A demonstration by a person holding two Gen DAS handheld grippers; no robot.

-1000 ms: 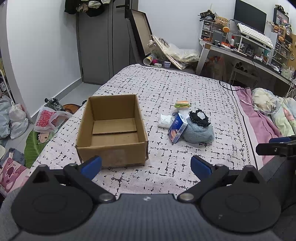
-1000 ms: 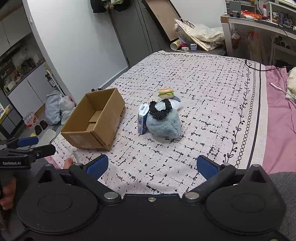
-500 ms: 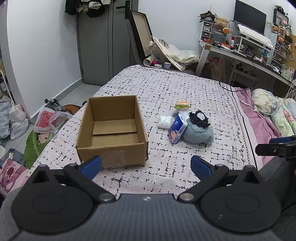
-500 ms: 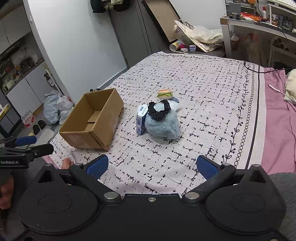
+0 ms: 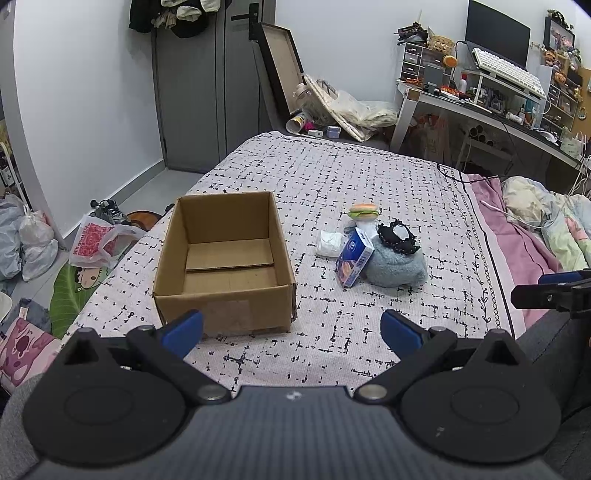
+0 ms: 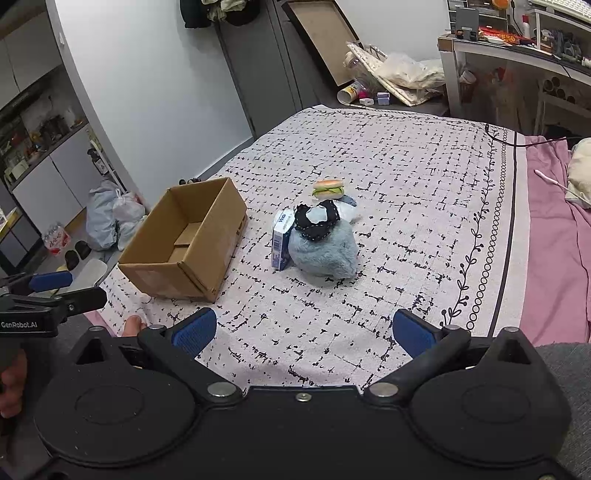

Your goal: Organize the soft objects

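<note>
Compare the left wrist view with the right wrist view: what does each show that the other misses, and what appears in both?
Only the left wrist view shows the white keyboard and monitor on the desk. Only the right wrist view shows the grey cabinets by the wall. Both share the empty cardboard box, the blue fluffy plush, the toy burger, the blue carton, and open grippers: left gripper, right gripper.

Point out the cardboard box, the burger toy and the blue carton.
box (image 5: pixel 221 306), left wrist view, front wall
burger toy (image 6: pixel 328 188), right wrist view, its side
blue carton (image 5: pixel 354 258), left wrist view, printed face
</note>
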